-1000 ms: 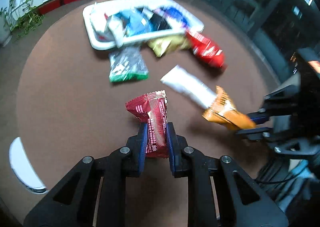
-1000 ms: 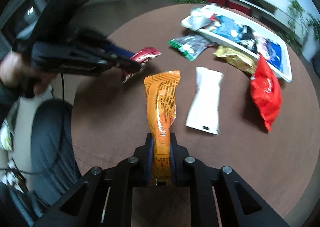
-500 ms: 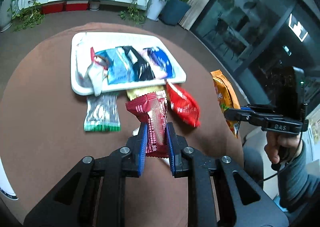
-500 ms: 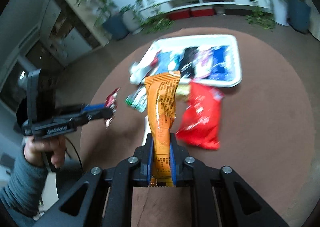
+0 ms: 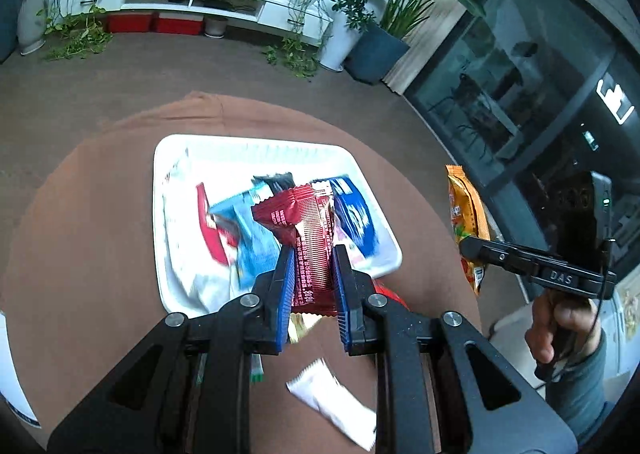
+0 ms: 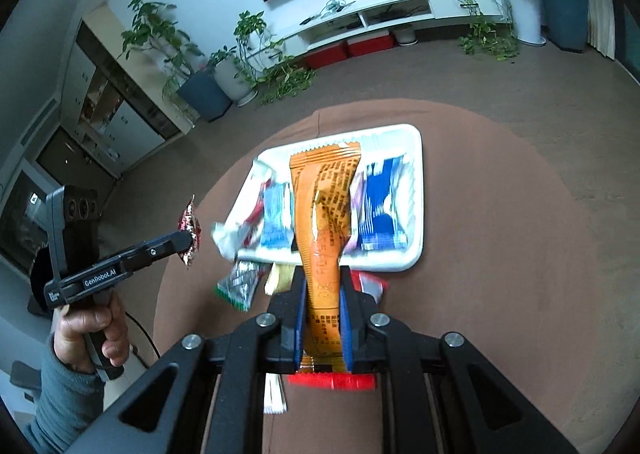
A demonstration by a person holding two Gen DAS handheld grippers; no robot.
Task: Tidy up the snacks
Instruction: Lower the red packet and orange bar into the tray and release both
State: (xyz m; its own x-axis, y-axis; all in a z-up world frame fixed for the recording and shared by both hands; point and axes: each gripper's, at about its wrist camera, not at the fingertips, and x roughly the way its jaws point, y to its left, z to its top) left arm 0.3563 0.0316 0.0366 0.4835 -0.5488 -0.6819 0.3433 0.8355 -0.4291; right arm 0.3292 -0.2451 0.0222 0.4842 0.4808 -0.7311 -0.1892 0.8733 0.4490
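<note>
The left gripper (image 5: 312,268) pinches a dark red crinkled foil snack packet (image 5: 310,238) between its blue ribbed pads, the packet standing up out of the jaws and lifted over the near edge of the white rectangular plastic tray (image 5: 176,157). The right gripper (image 6: 322,294) is clamped on a long orange foil snack packet (image 6: 326,205), which also rises upright and hangs in front of the tray (image 6: 416,189), hiding its middle.

The tray sits on a round brown cloth-covered table (image 5: 80,213) toward the far side. Inside it lie a blue wrapper (image 5: 354,213) at the right end, a light blue wrapper (image 5: 252,230) beside the middle, a black-topped wrapper (image 5: 276,181) behind that, and a white-and-red wrapper (image 5: 192,221) at the left end that spills over the tray's near left corner.

Just outside the tray's near rim lie several loose snacks: a silver packet with a green end (image 6: 238,286), a pale yellow packet (image 6: 278,278) beside it, and a bright red glossy bag (image 6: 370,284) mostly covered by the right gripper's fingers. Nearer than these, a white plain pouch (image 5: 332,406) lies flat on the cloth under the left gripper.

From the right wrist view the left gripper (image 6: 188,238) is held out to the left of the tray, off the table's edge, by a hand (image 6: 90,334) in a grey-blue sleeve. Behind the table stand potted plants (image 6: 248,49) and a low white shelf unit (image 6: 384,13).
</note>
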